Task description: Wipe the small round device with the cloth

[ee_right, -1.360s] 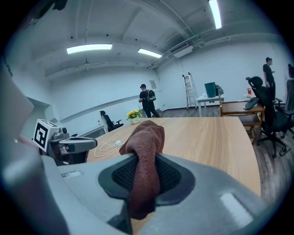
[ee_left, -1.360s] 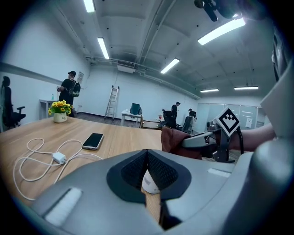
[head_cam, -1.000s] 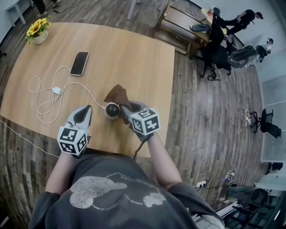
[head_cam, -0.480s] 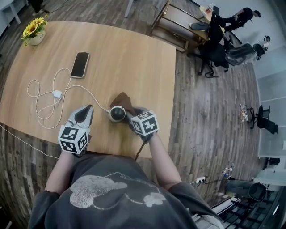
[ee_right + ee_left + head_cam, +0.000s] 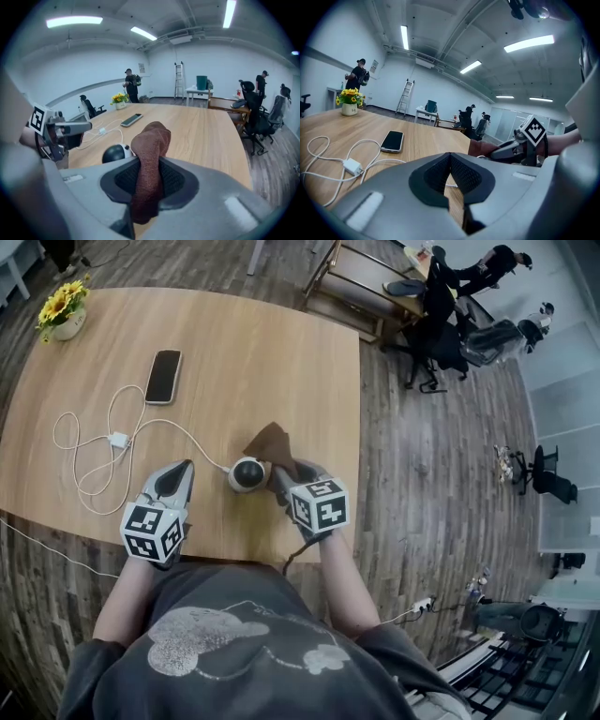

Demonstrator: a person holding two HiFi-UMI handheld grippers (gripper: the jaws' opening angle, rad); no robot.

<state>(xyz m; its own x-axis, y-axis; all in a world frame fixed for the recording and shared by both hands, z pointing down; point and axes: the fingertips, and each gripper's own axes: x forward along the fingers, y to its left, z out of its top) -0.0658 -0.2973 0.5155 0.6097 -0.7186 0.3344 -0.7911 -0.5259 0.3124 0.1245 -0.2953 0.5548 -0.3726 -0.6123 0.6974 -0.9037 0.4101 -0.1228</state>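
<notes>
The cloth (image 5: 151,145) is pinched between the jaws of the right gripper (image 5: 281,476). A folded brown bulge stands up above the jaws and the rest hangs down behind them. The device (image 5: 247,472), round with a dark dome on a white base, is seen on the bench (image 5: 281,352) just left of that gripper's tips. It lies close against the cloth, but whether the two touch cannot be told.

The left gripper (image 5: 450,158) is held with its jaws pressed together and nothing between them. It is kept low by the bench's near edge, left of the device and apart from it.

A white cable (image 5: 94,442) is run from the device across the bench ahead of the left gripper, with a small charger (image 5: 118,439) among its loops. Farther ahead of that gripper a phone (image 5: 162,376) is laid flat. Beyond it, to the left, a pot of yellow flowers (image 5: 62,308) is set near the bench's far corner.
</notes>
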